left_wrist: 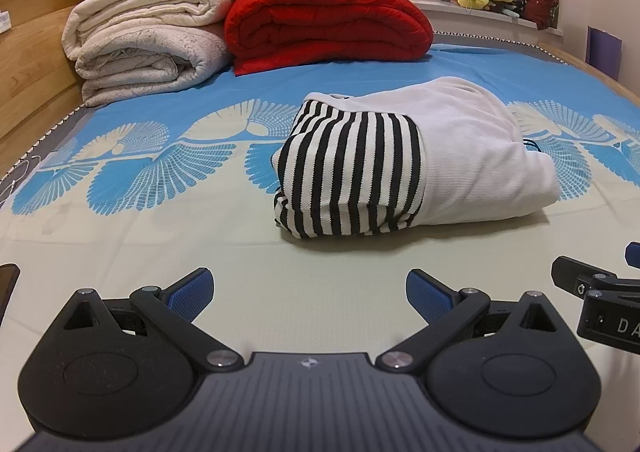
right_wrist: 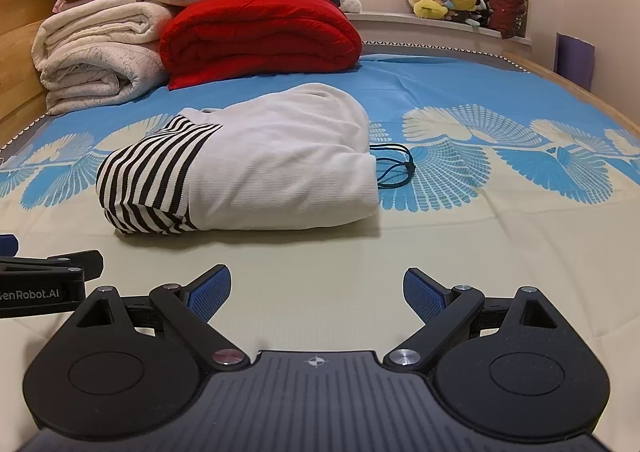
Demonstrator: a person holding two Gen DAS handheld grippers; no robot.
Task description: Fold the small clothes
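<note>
A bed with a blue fan-patterned bedsheet (left_wrist: pixel 160 211) fills both views, rolled blankets (right_wrist: pixel 100 51) stacked at its far end. The striped part of the folded garment (left_wrist: pixel 400 159) tucks under, its underside hidden. Left gripper (left_wrist: pixel 310 290) and right gripper (right_wrist: pixel 316 292) gape wide, empty, the garment ahead, untouched.

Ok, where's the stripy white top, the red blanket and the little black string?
folded black-striped white top (right_wrist: pixel 280 171): right wrist view, white body.
red folded blanket (left_wrist: pixel 328 23): left wrist view, front roll.
thin black cord (right_wrist: pixel 394 167): right wrist view, loop.
</note>
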